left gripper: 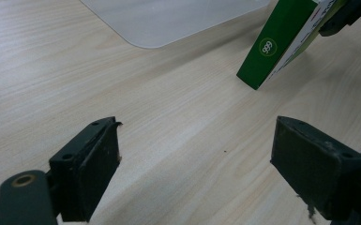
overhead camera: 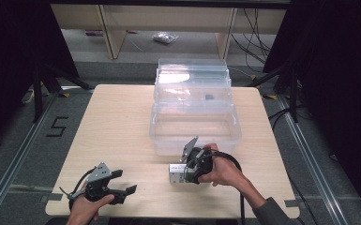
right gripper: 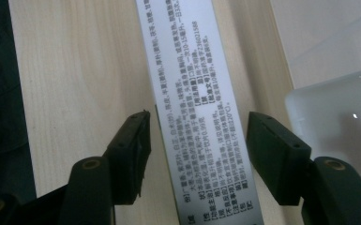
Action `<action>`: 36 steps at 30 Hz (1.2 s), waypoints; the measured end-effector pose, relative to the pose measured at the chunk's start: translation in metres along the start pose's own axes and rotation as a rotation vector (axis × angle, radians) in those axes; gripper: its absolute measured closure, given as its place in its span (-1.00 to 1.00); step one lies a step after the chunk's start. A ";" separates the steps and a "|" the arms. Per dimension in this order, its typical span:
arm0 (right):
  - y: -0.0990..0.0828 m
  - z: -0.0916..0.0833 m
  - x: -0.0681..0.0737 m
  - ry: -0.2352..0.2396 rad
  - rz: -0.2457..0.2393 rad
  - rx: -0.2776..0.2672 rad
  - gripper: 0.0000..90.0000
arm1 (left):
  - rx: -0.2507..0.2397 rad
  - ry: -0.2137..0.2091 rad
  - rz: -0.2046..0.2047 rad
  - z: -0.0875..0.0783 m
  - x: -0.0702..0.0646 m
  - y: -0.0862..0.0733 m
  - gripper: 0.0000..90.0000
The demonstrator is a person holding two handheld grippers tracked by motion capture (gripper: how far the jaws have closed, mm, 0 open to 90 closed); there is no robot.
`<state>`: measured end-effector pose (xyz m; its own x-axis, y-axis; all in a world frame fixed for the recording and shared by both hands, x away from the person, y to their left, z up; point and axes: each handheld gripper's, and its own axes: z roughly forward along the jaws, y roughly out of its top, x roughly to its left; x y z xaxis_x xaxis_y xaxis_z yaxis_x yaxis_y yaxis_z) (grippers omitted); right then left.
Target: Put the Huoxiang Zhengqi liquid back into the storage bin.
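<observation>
Two things could go wrong here. With the right claw (right gripper: 197, 140) straddling the box (right gripper: 194, 93) but both pads clear of its sides, one pad could land first and push the box across the tabletop (overhead camera: 117, 126); and a grip this close to one end might let the far end droop or twist when lifted. That box lies flat near the front of the tabletop, just before the clear plastic bin (overhead camera: 194, 126). Its jaws stand partly apart, holding nothing. Further off, the left claw (overhead camera: 122, 183) rests wide apart, empty, near the front edge.
</observation>
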<state>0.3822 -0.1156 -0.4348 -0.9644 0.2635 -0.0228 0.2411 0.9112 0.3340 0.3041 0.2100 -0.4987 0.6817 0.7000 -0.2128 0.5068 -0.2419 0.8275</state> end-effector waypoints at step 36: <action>0.012 0.007 0.001 0.015 -0.212 0.137 0.44 | 0.002 0.006 0.000 -0.001 0.000 0.001 -0.67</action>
<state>0.3848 -0.1020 -0.4370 -0.9963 0.0578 -0.0640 0.0445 0.9803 0.1923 0.3040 0.2103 -0.4978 0.6789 0.7038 -0.2095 0.5073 -0.2432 0.8267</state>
